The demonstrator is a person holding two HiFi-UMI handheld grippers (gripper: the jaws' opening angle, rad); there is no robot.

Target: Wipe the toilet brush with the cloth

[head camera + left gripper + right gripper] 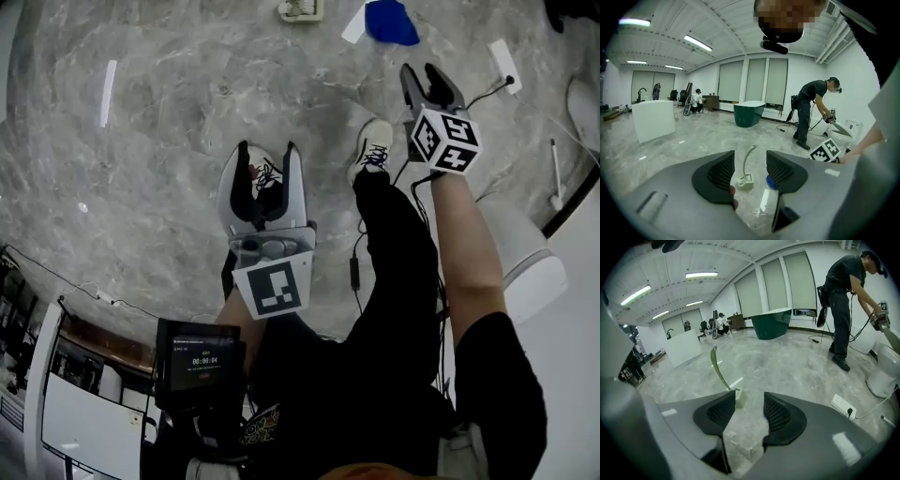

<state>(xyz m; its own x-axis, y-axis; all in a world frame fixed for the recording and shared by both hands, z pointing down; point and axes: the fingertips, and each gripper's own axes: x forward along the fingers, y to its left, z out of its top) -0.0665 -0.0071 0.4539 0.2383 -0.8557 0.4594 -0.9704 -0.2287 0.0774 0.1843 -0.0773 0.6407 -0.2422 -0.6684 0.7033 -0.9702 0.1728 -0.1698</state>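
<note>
The toilet brush [300, 9] stands in its pale holder on the marble floor at the top of the head view. The blue cloth [389, 21] lies just to its right. My left gripper [267, 157] hangs open over the floor, well short of both, with nothing between its jaws. My right gripper [427, 75] is open and empty too, a little below the cloth. In the left gripper view the brush [746, 178] shows between the jaws of my left gripper [750, 168], with a sliver of cloth [770, 182]. In the right gripper view the brush [721, 371] rises left of my right gripper [749, 411].
A white power strip [504, 61] with a cable lies right of the cloth, and a white toilet [530, 258] stands at the right edge. A white strip [109, 92] lies on the floor at the left. A green bathtub [749, 114] and another person [811, 112] stand farther off.
</note>
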